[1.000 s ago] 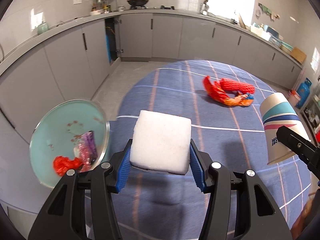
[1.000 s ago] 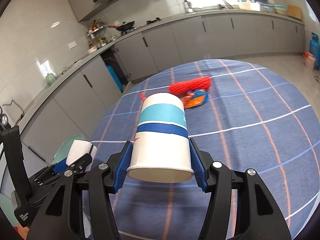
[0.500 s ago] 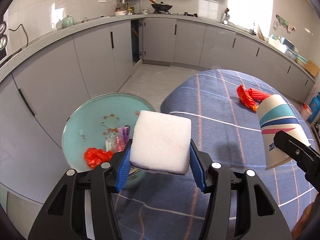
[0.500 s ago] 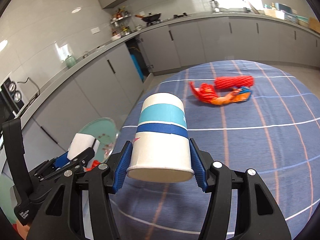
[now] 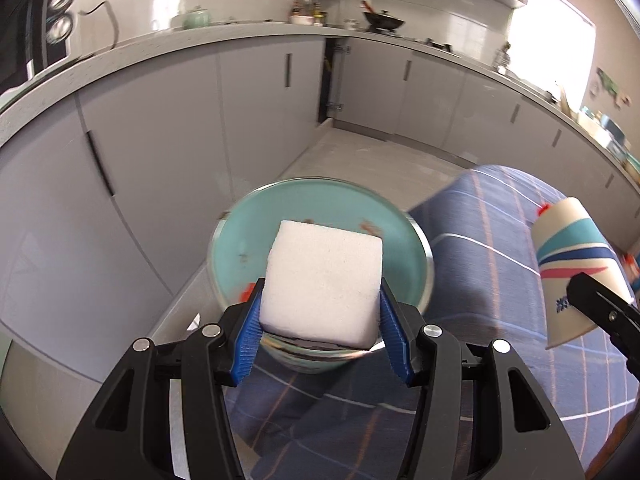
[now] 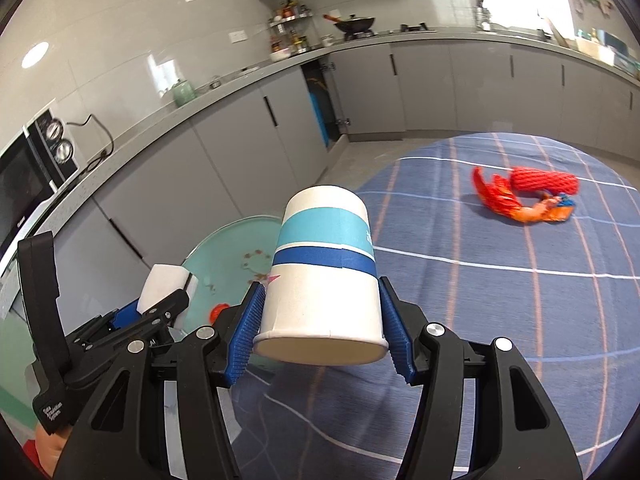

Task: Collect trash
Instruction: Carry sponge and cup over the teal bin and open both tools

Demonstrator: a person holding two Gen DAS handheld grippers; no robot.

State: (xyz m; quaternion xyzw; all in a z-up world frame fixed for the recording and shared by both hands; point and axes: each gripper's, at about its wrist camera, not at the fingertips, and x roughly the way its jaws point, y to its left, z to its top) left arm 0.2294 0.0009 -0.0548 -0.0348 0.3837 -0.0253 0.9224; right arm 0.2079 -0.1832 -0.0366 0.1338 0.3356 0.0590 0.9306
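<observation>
My left gripper is shut on a white foam block, held right over the open teal bin beside the table. In the right wrist view the same foam block shows at lower left above the bin. My right gripper is shut on a paper cup with teal and blue bands, held bottom forward over the table edge near the bin. The cup also shows at the right of the left wrist view. Red trash lies inside the bin.
A round table with a blue checked cloth carries a red foam net and orange wrappers at its far side. Grey kitchen cabinets run behind the bin. A microwave sits on the counter at left.
Both grippers have swung left off the table toward the bin. The foam block, earlier over the cloth, now hangs over the bin's mouth. The cup follows beside it.
</observation>
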